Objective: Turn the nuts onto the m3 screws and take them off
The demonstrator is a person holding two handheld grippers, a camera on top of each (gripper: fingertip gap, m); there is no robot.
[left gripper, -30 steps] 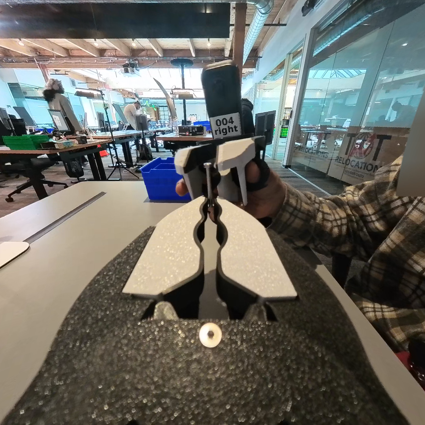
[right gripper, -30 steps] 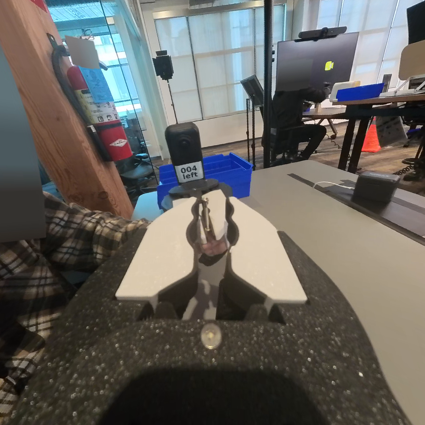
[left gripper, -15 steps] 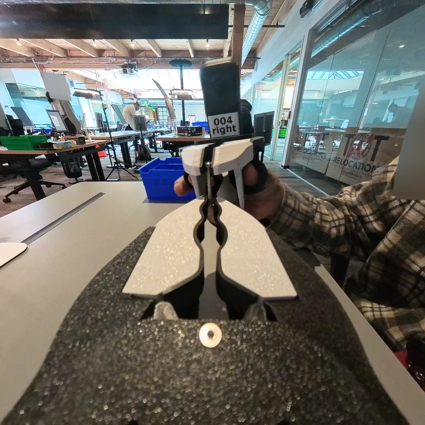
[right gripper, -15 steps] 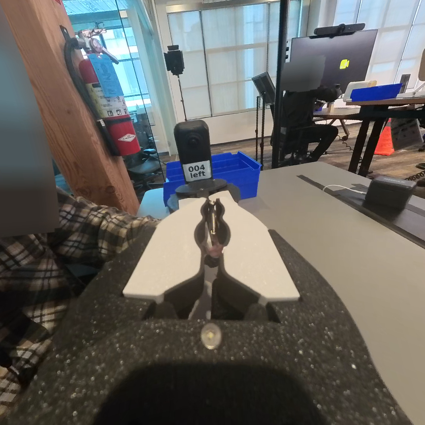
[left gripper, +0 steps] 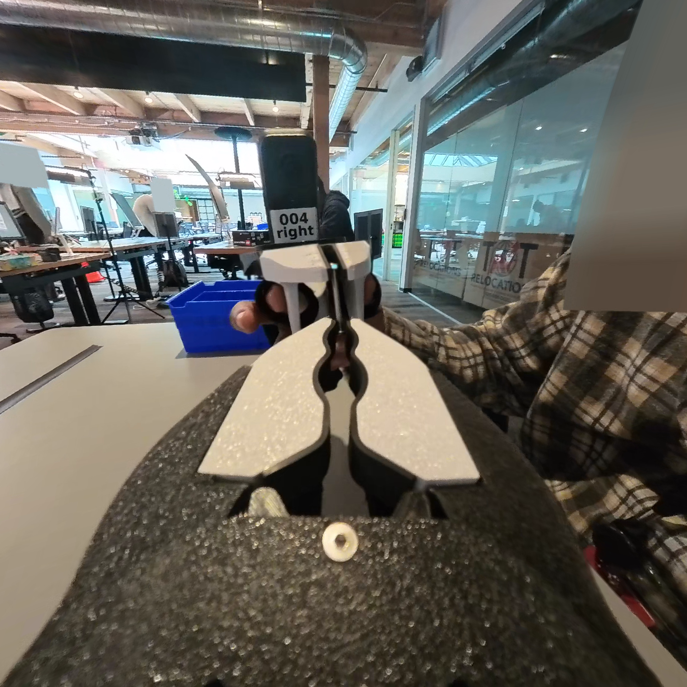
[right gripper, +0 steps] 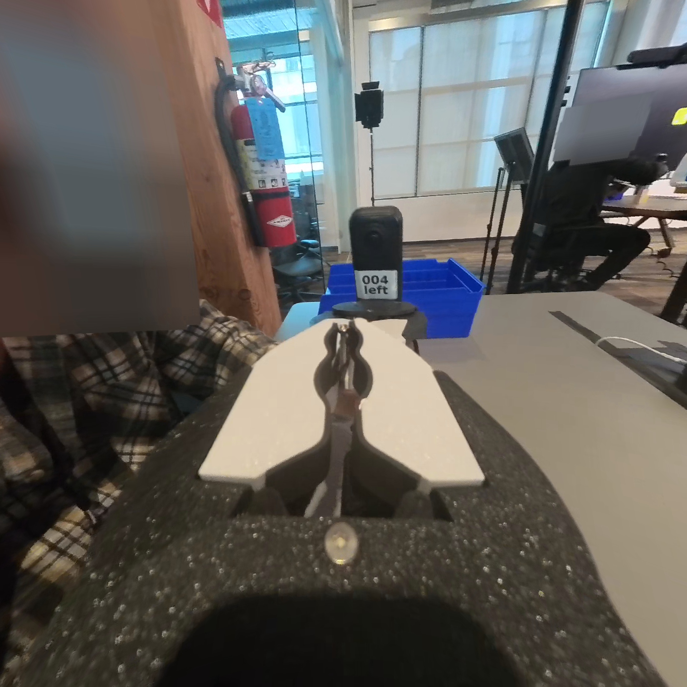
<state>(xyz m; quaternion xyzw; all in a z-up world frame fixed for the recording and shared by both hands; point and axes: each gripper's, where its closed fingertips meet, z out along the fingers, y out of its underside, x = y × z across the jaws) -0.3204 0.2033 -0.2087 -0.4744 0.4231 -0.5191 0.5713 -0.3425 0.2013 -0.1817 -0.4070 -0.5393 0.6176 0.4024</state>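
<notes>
Your left gripper point(left gripper: 339, 329) and right gripper point(right gripper: 347, 329) meet tip to tip, both closed on the thin m3 screw point(left gripper: 336, 293) spanning them. No nut is discernible. Tilt either wrist and the threads may bind, or the screw could slip out.

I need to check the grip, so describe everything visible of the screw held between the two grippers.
The screw is a thin, long, silvery metal shaft, held in the air above the grey table. Its head end sits between the closed white fingers of the right gripper, and its other end runs into the closed tips of the left gripper. No nut can be made out.
</notes>
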